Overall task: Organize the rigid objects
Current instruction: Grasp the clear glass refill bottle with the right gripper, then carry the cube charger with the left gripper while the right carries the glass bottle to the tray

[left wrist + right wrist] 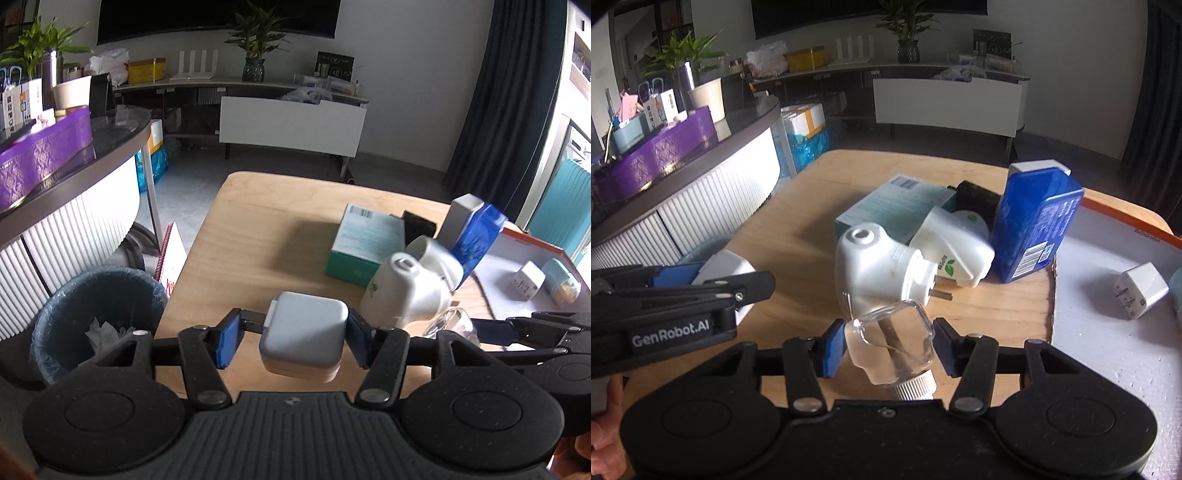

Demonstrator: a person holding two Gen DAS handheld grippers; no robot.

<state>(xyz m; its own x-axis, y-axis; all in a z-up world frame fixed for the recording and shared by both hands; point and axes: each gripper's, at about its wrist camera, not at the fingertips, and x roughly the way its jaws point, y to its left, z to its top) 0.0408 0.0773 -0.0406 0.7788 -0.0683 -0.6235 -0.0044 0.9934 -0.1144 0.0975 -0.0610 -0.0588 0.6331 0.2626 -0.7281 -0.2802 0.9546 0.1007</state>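
The left gripper (293,338) is clamped on a white rounded-square box (304,332), carried clear of the wooden table (258,229); its blue pads (226,341) press on opposite side walls. That box looks like a hard plastic shell with a hinged lid and is probably light, so a grip across the flat sides, as now, should hold without crushing it (the rounded corners would let it twist if the pads sat nearer an edge).

The right gripper (888,345) has a small clear glass bottle (892,345) with a ribbed white cap between its jaws, and the pads appear to press on the bottle's sides, the cap pointing back towards the camera. Glass is stiff, slick and breakable, so I judge the flat faces of the body the safer hold, squeezed gently.

On the table lie two white plug-in vaporizers (882,269), a teal carton (886,210) and a blue box (1032,225). Just right of them is a white tray with an orange rim (1108,350), holding a white plug adapter (1139,290).
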